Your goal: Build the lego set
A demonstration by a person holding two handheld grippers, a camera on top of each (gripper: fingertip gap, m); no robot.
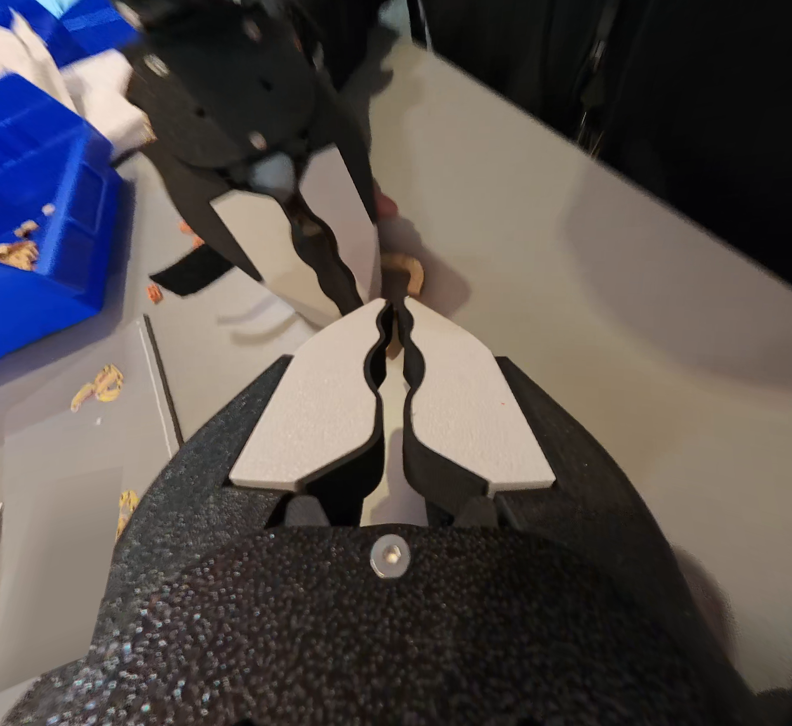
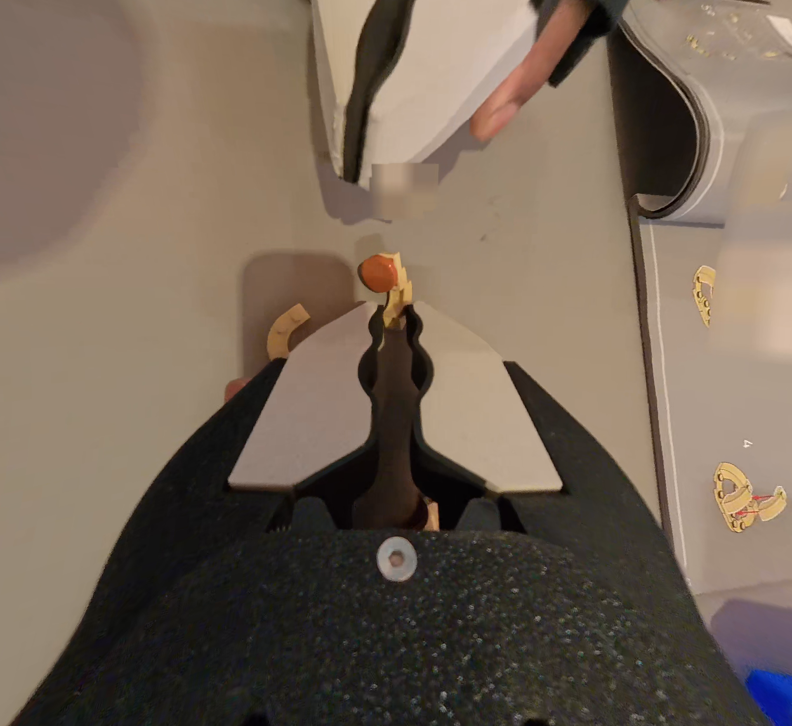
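- Right wrist view first: your right gripper point(image 2: 396, 311) is pinching a small tan lego assembly point(image 2: 396, 298) right at its tips, with the orange round piece point(image 2: 377, 278) sticking out past the fingers, up and a bit left.
- The tan part's long axis runs roughly along your fingers, so it points straight ahead at the other tool.
- Your left gripper point(image 1: 396, 304) looks pressed together at the tips on something tan, though I can't tell exactly what; from the right-hand camera it sits dead ahead, tips facing yours, with a small gap.
- A loose curved tan piece point(image 2: 286, 332) lies on the grey table point(image 2: 128, 276) just left of your right fingers, so the right hand is the nearer one.
- The instruction sheet point(image 2: 728, 491) lies off to your right.
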